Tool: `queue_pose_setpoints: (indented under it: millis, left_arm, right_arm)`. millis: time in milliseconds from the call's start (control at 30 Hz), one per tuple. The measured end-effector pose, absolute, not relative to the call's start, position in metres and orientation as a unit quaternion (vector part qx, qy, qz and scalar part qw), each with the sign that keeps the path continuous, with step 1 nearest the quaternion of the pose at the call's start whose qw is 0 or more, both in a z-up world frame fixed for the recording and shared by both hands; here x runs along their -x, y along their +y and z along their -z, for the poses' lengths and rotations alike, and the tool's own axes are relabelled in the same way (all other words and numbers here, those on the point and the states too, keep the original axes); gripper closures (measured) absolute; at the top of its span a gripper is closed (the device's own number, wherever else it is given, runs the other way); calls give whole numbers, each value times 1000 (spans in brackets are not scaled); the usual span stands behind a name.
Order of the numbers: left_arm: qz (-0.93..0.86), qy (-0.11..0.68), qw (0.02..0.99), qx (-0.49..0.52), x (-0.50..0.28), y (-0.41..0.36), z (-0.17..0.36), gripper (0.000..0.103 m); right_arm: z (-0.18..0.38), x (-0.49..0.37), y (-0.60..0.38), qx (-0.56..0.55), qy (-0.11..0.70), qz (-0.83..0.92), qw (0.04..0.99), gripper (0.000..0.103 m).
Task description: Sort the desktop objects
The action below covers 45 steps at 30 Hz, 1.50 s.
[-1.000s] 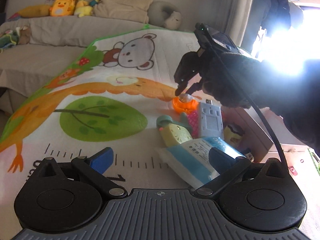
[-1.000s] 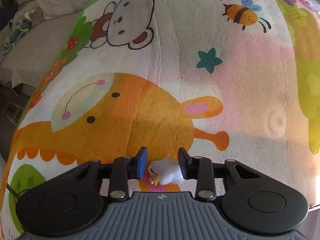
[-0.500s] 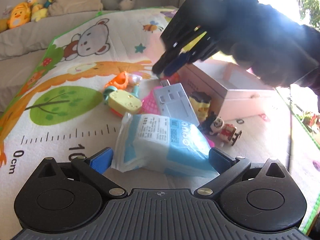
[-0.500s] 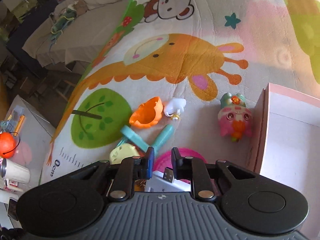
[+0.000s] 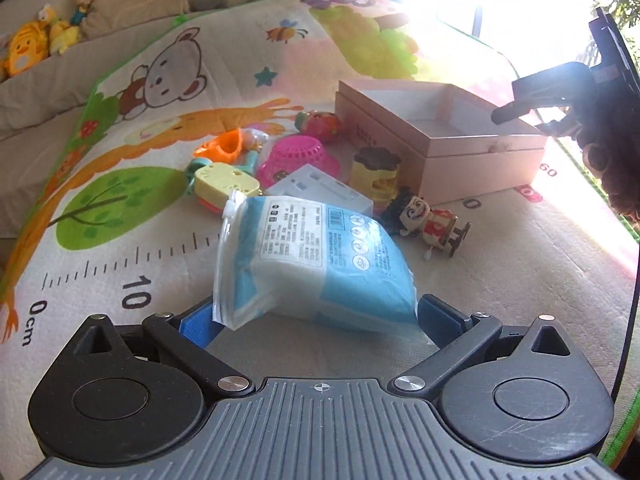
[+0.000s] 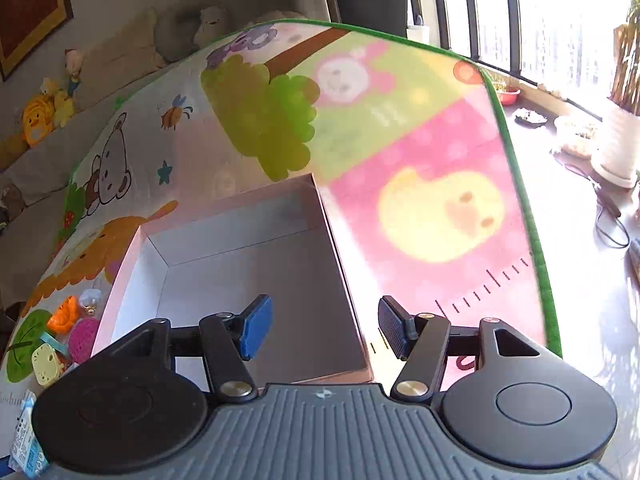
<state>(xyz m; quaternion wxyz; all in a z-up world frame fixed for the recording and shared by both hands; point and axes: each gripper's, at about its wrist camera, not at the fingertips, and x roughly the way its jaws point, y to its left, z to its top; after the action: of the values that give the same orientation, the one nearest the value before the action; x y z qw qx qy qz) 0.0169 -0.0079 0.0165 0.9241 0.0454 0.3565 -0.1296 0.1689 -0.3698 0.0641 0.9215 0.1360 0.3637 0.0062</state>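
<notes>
An open pink box (image 5: 484, 156) stands on the mat, white inside. Toys (image 5: 296, 156) and a blue packet (image 5: 320, 264) lie clustered beside it.

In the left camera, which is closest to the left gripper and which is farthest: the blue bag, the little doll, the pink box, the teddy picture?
From the left gripper:
1. Blue bag, between its fingers.
2. Little doll, right of middle.
3. Pink box, farther right.
4. Teddy picture, far left on the mat.

Sunlit window (image 6: 560, 20), toy-lined sofa (image 5: 60, 80)
</notes>
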Motion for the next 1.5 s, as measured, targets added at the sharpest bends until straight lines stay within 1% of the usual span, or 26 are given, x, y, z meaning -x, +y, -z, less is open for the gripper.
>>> queue_pose_setpoints:
  millis: [33,67,167,233,300,367,433,567,700,733,767,800,833,900,933,967,1033,1133,1300,1367,1400,1433,1467,1500]
  left_arm:
    - [125,358,924,-49,-17,-8,-17,0]
    - [120,359,924,-52,-17,-7,-17,0]
    - [101,357,926,-68,-17,-4,-19,0]
    - [85,357,927,-79,-18,0,-19,0]
    - [62,357,928,-85,-20,7,-20,0]
    - [44,357,929,-87,-23,16,-21,0]
    - [23,355,930,-91,-26,24,-22,0]
    - [-13,353,930,-99,-29,39,-25,0]
    - [-41,347,933,-89,-26,55,-33,0]
    - [-41,345,934,-80,-24,59,-36,0]
    - [-38,345,935,-70,-23,62,-38,0]
    - [-28,346,936,-54,-21,65,-41,0]
    - [-17,350,936,-37,-21,66,-42,0]
    - [-1,356,934,-12,-23,64,-44,0]
    - [3,358,934,-4,-26,61,-45,0]
    - [2,363,932,6,-32,56,-44,0]
    - [-6,371,928,26,-48,50,-43,0]
    - [-10,376,925,54,-75,41,-41,0]
    - [-41,392,919,27,-100,31,-30,0]
    - [-34,389,920,10,-95,33,-27,7]
    - [-31,391,920,4,-92,34,-26,21]
    - [-24,395,918,3,-88,37,-25,32]
    - [-19,394,919,7,-83,41,-24,34]
    - [-16,390,920,8,-78,45,-23,37]
  right_arm:
    - [-62,-168,-366,-139,358,-6,923,33]
    - [-63,-167,-359,-135,354,-15,925,29]
    - [-66,-160,-340,-121,346,-68,928,29]
    - [-77,-137,-326,-72,311,-80,944,29]
    - [-86,-113,-315,-14,279,-91,956,25]
    - [-91,-86,-305,35,261,-125,957,6]
    - [-90,-64,-295,69,267,-171,946,1]
    - [-75,-36,-269,98,302,-245,916,1]
    - [-56,-40,-237,105,319,-260,905,1]
    - [-51,-47,-228,109,323,-254,905,5]
    - [-46,-53,-220,110,329,-251,904,12]
    - [-43,-59,-216,108,335,-249,902,15]
    - [-37,-66,-211,102,344,-247,900,21]
    - [-29,-77,-206,91,362,-243,895,36]
    - [-26,-79,-205,88,375,-239,892,57]
    - [-26,-77,-206,85,371,-237,894,64]
    - [-31,-71,-210,82,373,-244,891,74]
    - [-36,-53,-217,94,371,-240,892,74]
    - [-34,-27,-234,93,383,-230,890,74]
    - [-35,-20,-241,77,389,-231,888,74]
    - [-35,-17,-244,69,392,-233,887,74]
    - [-34,-15,-248,59,396,-235,886,74]
    - [-34,-13,-249,55,397,-236,885,74]
    - [-34,-11,-249,55,395,-237,886,74]
